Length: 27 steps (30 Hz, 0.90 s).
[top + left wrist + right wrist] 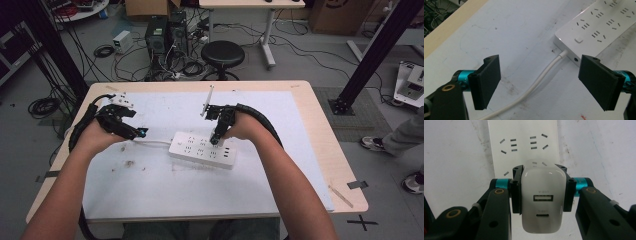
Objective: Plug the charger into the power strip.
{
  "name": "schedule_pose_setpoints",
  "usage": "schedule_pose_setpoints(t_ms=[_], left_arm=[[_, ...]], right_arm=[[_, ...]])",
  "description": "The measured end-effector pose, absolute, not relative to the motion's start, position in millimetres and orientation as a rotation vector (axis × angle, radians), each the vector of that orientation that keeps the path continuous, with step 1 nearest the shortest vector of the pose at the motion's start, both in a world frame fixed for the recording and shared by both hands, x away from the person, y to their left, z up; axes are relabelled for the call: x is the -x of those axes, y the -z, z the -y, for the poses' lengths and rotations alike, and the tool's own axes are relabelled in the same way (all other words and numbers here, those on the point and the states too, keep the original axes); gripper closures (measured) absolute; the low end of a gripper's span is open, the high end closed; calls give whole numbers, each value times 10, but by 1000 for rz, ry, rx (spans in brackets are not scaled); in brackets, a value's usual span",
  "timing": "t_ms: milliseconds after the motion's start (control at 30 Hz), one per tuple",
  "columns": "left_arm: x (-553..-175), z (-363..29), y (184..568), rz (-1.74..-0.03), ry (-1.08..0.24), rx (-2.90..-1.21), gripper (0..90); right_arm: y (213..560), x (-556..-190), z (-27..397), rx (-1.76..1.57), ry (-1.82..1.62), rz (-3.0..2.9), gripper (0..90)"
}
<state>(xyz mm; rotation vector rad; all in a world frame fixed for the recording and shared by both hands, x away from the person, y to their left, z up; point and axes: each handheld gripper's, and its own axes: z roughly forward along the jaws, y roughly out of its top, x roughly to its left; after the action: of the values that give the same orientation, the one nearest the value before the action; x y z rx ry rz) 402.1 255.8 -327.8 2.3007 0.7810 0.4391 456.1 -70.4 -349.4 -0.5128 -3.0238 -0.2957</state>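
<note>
A white power strip [202,149] lies in the middle of the white mat, and its sockets run up the right gripper view [522,143]. My right gripper [216,139] is shut on a white USB charger [541,202], which sits over the strip's sockets; the charger's two ports face the camera. To the left my left gripper [140,132] stands open just above the mat, its jaws wide apart [540,83] on either side of the strip's white cable [541,77]. The cable enters the end of the strip [596,27] beside a small button.
The white mat [150,185] covers most of the wooden table [340,165]. A black stool [222,52], computer boxes and loose cables stand on the floor beyond the far edge. Another person's shoes [372,144] are at the right.
</note>
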Motion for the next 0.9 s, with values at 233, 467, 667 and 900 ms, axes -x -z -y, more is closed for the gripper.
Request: schedule_pose_setpoints(t_ms=[233,467,667,900], left_arm=[[-4017,-2570,3292,-779,-438,-2304,181],[-4033,-2570,3316,-778,-430,-2316,181],[-4041,-2571,3330,-781,-430,-2313,181],[-4044,-2564,3338,-779,-430,-2317,181]], right_arm=[[3525,-4566,675,504,274,3034,630],[3541,-4571,671,507,267,3035,630],[3563,-4585,659,494,257,3038,630],[3563,-4585,663,484,254,3036,631]])
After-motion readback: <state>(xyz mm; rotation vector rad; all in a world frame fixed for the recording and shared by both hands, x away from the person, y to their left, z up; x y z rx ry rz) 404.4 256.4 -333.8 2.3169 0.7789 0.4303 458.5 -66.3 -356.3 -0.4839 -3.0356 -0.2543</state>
